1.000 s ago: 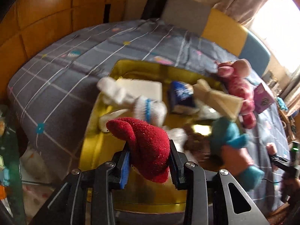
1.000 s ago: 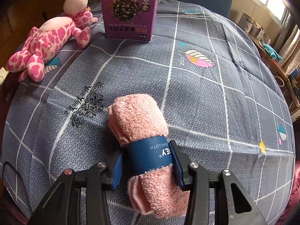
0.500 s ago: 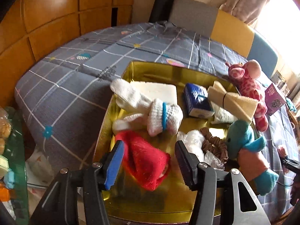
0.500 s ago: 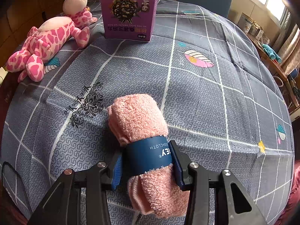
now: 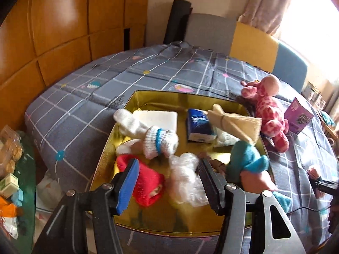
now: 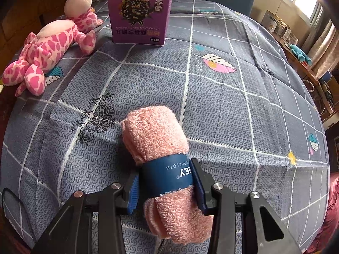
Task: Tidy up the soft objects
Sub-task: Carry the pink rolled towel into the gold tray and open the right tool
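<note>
In the left wrist view my left gripper [image 5: 169, 165] hangs over the near end of a gold tray [image 5: 101, 158], its jaws opening. A red sock [image 5: 148, 186] lies loose on the tray floor below them, touched by neither pad. Beside it lie a crumpled clear plastic bag [image 5: 186, 180], white socks [image 5: 156, 139] and a teal plush [image 5: 245, 158]. In the right wrist view my right gripper [image 6: 166, 173] is shut on a rolled pink towel [image 6: 154, 135], its pads squeezing the roll's blue paper band. The roll rests on the grey checked bedspread [image 6: 233, 110].
The tray also holds a white foam block [image 5: 159, 118], a blue tissue pack [image 5: 199, 127] and a tied beige cloth [image 5: 237, 124]. A pink giraffe plush [image 6: 53, 46] and a purple box [image 6: 139, 14] sit on the bedspread beyond the towel. A glass side table [image 5: 19, 169] stands at left.
My left gripper opened and let the red sock drop into the tray, then drew up and back from it. The right gripper kept still on the towel.
</note>
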Demonstrator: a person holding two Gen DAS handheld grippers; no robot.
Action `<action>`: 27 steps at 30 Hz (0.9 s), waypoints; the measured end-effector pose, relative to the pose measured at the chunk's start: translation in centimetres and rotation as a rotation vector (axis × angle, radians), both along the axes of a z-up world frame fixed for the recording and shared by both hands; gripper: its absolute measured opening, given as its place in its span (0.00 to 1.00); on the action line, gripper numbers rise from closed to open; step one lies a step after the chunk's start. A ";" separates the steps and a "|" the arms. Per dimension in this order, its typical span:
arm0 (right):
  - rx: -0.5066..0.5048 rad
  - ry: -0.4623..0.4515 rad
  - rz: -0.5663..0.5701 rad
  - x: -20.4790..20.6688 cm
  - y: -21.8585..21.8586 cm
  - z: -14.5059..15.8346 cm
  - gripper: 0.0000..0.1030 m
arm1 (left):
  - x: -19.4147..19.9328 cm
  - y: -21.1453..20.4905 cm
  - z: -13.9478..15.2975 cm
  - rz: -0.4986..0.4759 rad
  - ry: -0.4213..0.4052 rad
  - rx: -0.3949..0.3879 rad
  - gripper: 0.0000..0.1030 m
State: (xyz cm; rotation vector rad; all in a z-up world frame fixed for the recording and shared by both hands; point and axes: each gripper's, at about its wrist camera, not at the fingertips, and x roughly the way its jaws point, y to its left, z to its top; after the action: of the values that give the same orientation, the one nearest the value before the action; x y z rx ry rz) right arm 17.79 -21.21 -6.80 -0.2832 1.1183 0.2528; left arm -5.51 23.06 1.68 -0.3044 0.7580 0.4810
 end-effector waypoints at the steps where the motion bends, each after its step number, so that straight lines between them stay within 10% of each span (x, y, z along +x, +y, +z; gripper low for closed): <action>1: -0.005 -0.001 -0.006 -0.1 0.0 0.0 0.39 | 0.0 -0.3 0.2 -0.009 -0.004 0.009 0.58; 12: 0.062 0.032 -0.030 -1.1 1.8 2.0 0.36 | -0.2 -1.5 0.8 -0.039 -0.021 0.035 0.58; 27: 0.350 -0.014 0.288 -7.7 10.6 12.4 0.36 | -0.2 -1.5 0.4 -0.036 -0.017 0.033 0.58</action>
State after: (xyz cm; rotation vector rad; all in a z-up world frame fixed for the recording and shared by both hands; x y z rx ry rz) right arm 10.11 -10.63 5.58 -0.1325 0.9978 0.6924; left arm -5.75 21.59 2.07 -0.2634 0.7376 0.4565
